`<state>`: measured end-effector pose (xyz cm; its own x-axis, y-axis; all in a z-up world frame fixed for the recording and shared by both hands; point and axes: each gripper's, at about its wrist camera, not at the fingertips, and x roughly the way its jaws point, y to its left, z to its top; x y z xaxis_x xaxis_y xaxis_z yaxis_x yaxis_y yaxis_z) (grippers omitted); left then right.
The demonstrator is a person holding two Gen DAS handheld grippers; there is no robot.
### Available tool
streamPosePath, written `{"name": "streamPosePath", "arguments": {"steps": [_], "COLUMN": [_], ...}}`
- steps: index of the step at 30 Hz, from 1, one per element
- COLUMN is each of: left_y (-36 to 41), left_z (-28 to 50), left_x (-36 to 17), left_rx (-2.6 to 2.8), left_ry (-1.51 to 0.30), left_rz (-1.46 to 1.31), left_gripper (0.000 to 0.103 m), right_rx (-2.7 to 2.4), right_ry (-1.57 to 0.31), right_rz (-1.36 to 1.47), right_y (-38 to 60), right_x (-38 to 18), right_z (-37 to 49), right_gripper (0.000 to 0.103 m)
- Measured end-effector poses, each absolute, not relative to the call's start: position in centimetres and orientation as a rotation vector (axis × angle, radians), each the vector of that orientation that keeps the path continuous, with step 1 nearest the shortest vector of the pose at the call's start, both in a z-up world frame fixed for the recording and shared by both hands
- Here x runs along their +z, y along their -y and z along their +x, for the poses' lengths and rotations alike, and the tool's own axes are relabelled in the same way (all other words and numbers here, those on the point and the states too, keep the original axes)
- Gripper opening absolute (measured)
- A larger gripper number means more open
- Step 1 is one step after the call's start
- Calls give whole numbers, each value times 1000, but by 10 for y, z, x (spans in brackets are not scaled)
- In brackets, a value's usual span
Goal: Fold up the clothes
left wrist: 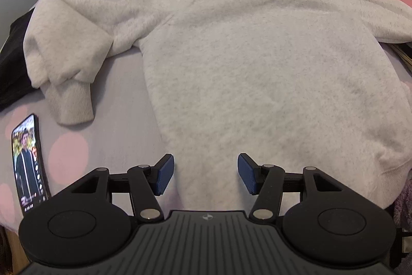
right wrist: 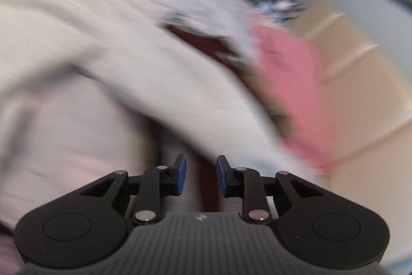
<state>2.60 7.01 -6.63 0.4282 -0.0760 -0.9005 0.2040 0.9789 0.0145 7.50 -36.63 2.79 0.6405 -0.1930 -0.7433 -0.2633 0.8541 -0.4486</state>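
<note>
Sweatshirt [left wrist: 257,56], one, lies by one phone [left wrist: 28,164] on bed [left wrist: 116,99].

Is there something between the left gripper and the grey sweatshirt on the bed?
Nothing visible. The left gripper hangs open right over the lower body of the sweatshirt, with only air between. The phone lies off to its left on the bedsheet, clear of the path.
</note>
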Motion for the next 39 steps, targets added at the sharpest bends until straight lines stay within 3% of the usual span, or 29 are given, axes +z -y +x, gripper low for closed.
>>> {"name": "streamPosePath", "arguments": {"steps": [9, 12, 16, 19, 21, 22, 23, 24, 26, 28, 34, 39], "left_y": [-74, -76, -87, -92, -92, -92, -92, -92, -92, -92, -103, -113], "left_z": [-3, -7, -8, -9, -10, -10, -11, -11, -11, -10, -6, 1], "left_x": [-70, -78, -95, -99, -97, -95, -93, -91, -84, -75, -39, -44], "left_rx": [-157, -132, -100, -98, -130, -151, -160, -162, -178, -194, -212, -169], "left_ry": [-1167, -1186, -1236, -1236, -1221, -1216, -1210, -1202, -1190, -1176, -1122, -1158], "left_rz": [101, 113, 65, 15, 7, -3, -7, -5, -8, -1, -4, 26], "left_gripper": [53, 53, 53, 52, 34, 22, 13, 9, 3, 3, 2, 2], "right_rx": [450, 501, 540, 568, 598, 606, 607, 606, 585, 586, 572, 479], "right_ry": [-1022, -1037, -1031, -1028, -1024, -1024, -1029, -1039, -1066, -1084, -1151, -1252], "right_rz": [-261, -198, -138, -77, -57, -61, -71, -81, -46, 11, 165, 90], "right_y": [278, 279, 279, 278, 273, 270, 267, 265, 266, 270, 286, 298], "right_x": [-37, -58, -76, -84, -87, -86, -84, -81, -71, -54, 3, 3], "right_z": [46, 46, 53, 63, 63, 63, 62, 62, 61, 57, 48, 38], "right_gripper": [32, 37, 59, 59, 57, 49, 32, 22, 16, 8, 7, 7]}}
